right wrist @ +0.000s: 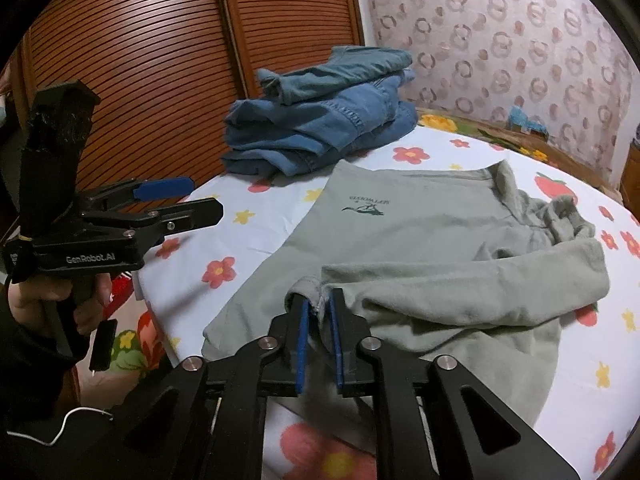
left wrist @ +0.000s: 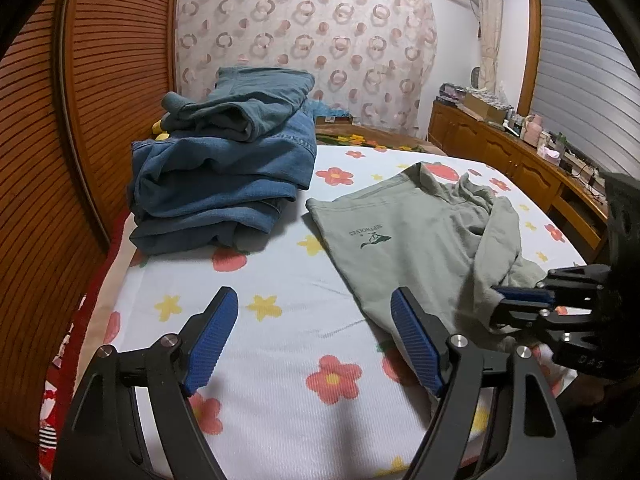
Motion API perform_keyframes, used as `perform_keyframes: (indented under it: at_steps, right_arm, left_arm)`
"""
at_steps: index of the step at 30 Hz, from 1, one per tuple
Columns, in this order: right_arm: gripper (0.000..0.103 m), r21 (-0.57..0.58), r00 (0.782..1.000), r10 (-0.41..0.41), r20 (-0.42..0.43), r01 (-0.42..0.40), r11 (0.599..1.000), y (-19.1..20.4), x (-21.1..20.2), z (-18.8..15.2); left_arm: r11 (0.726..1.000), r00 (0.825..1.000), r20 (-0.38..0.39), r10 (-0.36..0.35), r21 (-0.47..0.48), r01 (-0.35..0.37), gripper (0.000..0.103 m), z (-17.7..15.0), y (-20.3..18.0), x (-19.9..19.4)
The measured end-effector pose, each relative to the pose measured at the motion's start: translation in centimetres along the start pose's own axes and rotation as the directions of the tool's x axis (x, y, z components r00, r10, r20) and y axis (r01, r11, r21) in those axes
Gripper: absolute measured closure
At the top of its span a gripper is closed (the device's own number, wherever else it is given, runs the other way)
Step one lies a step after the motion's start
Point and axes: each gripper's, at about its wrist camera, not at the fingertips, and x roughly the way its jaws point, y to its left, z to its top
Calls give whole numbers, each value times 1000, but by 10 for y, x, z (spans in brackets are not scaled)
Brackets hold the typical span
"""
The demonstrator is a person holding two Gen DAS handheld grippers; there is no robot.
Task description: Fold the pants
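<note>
Pants [right wrist: 420,248] hem between right fingers [right wrist: 303,344]

bedroom. slatted brown wooden wardrobe doors [left wrist: 80,92] on left side. sheer pink curtain with ring pattern [left wrist: 320,36] covers back wall. long low brown wooden cabinet [left wrist: 516,160] along right wall, top cluttered with boxes and small items. grey slatted window blind [left wrist: 580,80] above it. white wall strip beside blind. dim indoor light.
</note>
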Motion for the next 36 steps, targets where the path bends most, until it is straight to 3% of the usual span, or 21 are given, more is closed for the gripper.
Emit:
perform_keyframes:
  at_steps: [1,7,18,23,28,33,36]
  right_arm:
    - [80,0,1000,-12,1,12,1000,0,-3,0]
    - [74,6,999,-29,23,29,1000,-1,-28,-8]
    - [69,73,987,-158,25,156,985,-23,-53,-31]
    - [69,112,980,-200,14,197,974,-28,-55,-35]
    - [69,131,978,-210,1,208,969,-27,-60,-43]
    - [69,130,978,-207,-20,207,970,-25,-61,-44]
    - [69,135,979,-202,-28,204,970,-30,-62,-46]
  left_arm:
    - [1000,1000,0,0,4,0,23,0,-1,1]
    - [999,1000,2,-18,27,18,24,3,-11,5]
    - [984,989,-26,-147,94,149,24,11,-57,22]
    - [969,975,-67,-210,120,217,44,10,-77,30]
    - [961,970,-110,-216,152,231,63,5,-90,36]
    - [955,966,-128,-225,168,245,74,1,-97,34]
    - [951,965,-136,-226,183,249,90,0,-101,36]
